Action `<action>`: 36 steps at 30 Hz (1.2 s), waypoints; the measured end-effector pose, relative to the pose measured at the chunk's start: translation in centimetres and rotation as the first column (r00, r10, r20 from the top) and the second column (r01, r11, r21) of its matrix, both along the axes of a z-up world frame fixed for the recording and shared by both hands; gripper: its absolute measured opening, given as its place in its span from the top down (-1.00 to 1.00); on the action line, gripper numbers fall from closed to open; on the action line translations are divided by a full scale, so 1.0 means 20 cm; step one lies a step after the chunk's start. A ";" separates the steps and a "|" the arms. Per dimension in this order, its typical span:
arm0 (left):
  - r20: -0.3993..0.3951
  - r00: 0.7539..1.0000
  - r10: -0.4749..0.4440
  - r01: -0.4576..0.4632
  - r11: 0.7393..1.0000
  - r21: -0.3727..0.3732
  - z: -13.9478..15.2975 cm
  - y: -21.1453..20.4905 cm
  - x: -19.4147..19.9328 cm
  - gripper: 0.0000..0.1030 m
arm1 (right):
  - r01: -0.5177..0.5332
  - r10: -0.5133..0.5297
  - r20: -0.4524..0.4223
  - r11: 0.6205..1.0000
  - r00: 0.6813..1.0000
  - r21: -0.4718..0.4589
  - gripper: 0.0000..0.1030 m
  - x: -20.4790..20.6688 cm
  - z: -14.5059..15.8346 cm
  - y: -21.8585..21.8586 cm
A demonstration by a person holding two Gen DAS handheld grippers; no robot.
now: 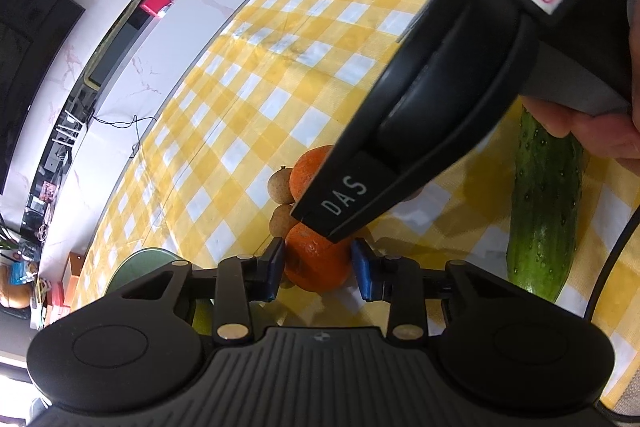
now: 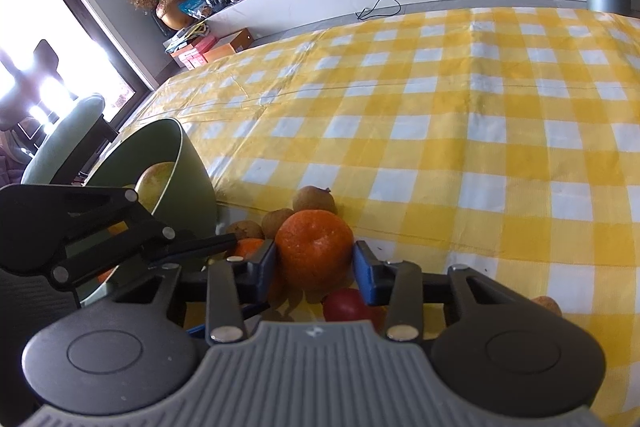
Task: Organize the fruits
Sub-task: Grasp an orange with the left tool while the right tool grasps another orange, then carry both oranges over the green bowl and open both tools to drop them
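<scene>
on the checked desk (image 2: 460, 131), a green bowl (image 2: 188, 163) stands left. left gripper (image 1: 318, 265) jaws narrowly straddle 1 orange (image 1: 316, 267); right gripper (image 2: 314, 261) jaws hold another orange (image 2: 314, 251). brown fruits (image 2: 314, 199) crowd behind; cucumber (image 1: 544, 207) lies right.

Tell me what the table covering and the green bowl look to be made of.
Table covering: yellow-and-white checked sheet, probably plastic-coated cloth or vinyl; it shows fold creases and a faint sheen. Green bowl: smooth, matte, pale green with a thin even wall, likely plastic, though glazed ceramic cannot be ruled out.
</scene>
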State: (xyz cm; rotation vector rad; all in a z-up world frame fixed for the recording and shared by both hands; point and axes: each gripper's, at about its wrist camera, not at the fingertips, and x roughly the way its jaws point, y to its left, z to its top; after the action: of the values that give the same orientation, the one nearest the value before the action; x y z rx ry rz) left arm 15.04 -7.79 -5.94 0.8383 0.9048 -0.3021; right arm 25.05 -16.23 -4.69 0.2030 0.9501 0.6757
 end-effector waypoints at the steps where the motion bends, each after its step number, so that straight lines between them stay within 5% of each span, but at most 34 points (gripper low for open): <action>1: 0.007 1.000 0.002 -0.002 1.000 -0.006 0.01 0.00 -0.01 0.23 | 0.003 -0.003 0.005 1.000 1.000 0.002 0.26 0.00 0.01 -0.01; 9: 0.041 0.998 0.053 -0.048 0.991 -0.122 0.13 0.01 -0.05 0.24 | 0.031 -0.035 0.047 0.997 0.998 0.069 0.27 -0.02 0.10 -0.11; 17: 0.122 0.978 0.171 -0.127 0.944 -0.304 0.32 0.07 -0.20 0.26 | 0.031 -0.044 0.069 0.984 0.997 0.174 0.27 -0.11 0.19 -0.22; 25: 0.121 0.941 0.316 -0.218 0.840 -0.496 0.55 0.27 -0.33 0.42 | -0.071 0.029 0.183 0.971 0.983 0.227 0.27 -0.29 0.29 -0.20; 30: 0.094 0.912 0.400 -0.294 0.795 -0.531 0.56 0.43 -0.35 0.54 | -0.123 0.081 0.214 0.973 0.973 0.194 0.27 -0.34 0.31 -0.08; 33: 0.098 0.888 0.450 -0.330 0.770 -0.547 0.56 0.52 -0.41 0.88 | -0.124 0.090 0.192 0.976 0.977 0.176 0.27 -0.34 0.27 -0.05; 36: 0.088 0.858 0.506 -0.382 0.744 -0.548 0.54 0.62 -0.42 0.88 | -0.130 0.094 0.193 0.975 0.977 0.181 0.27 -0.35 0.27 -0.02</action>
State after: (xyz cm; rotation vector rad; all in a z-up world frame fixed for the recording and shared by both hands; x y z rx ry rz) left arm 6.55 4.68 4.91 0.1307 0.7245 -0.0090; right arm 18.09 -16.62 0.74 0.2548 0.7229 0.8774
